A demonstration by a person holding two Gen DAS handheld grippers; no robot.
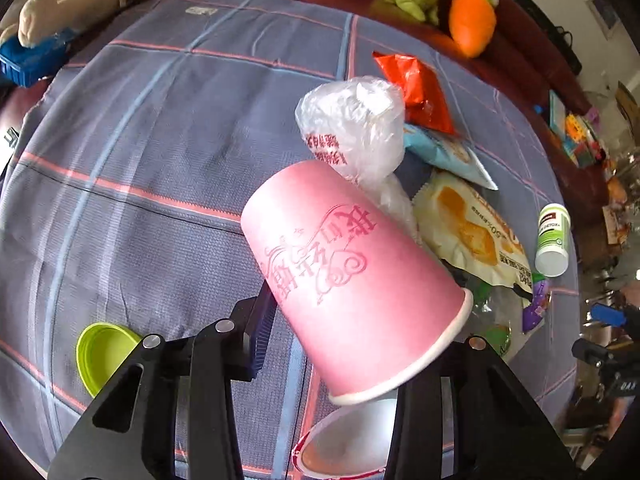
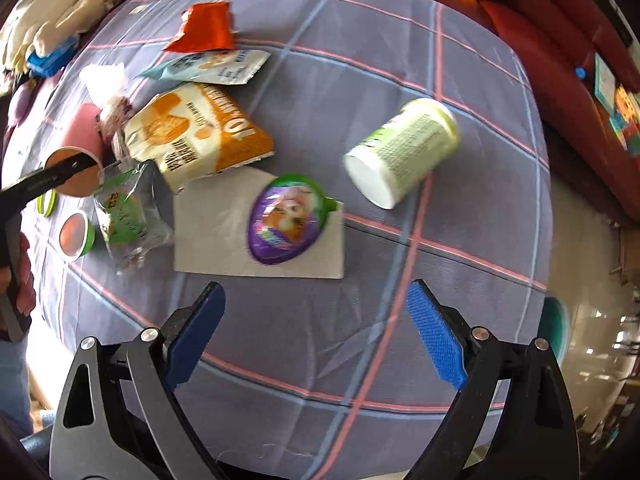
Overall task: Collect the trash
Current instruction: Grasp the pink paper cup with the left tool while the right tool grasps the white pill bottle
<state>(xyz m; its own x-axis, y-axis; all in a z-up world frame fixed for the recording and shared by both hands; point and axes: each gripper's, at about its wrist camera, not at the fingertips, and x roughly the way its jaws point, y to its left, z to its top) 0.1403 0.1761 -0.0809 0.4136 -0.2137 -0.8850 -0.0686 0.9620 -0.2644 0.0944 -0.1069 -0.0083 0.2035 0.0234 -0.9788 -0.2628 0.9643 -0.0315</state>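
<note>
The left tongs (image 1: 352,360) are gripping a pink paper cup (image 1: 348,276), pinching its wall near the white rim so that the cup is tilting, closed base pointing away toward the far edge of the tabletop (image 1: 160,140). The cup is hanging above the plaid cloth, apart from the pile. Just below its mouth, at the near edge, a second cup (image 1: 340,448) with a red rim is lying open. The step in hand is probably nesting or carrying the pink cup off with the other rubbish, and doing it well means keeping the squeeze light, since a thin paper wall will buckle, and turning the mouth down and level before lowering it.

The rest of the trash is bunching toward the right edge in the left view: a crumpled clear plastic bag (image 1: 356,128), a red foil wrapper (image 1: 416,88), a yellow snack packet (image 1: 472,232) and a white and green bottle (image 1: 554,240) on its side.

The right tongs (image 2: 316,336) are standing spread wide with nothing between the blue pads (image 2: 436,340), hovering over bare cloth near the front edge. They are aiming at a purple egg-shaped package (image 2: 284,220) lying on a white napkin (image 2: 224,240), a likely next pick. The left tool is angling in from the left edge there.
</note>
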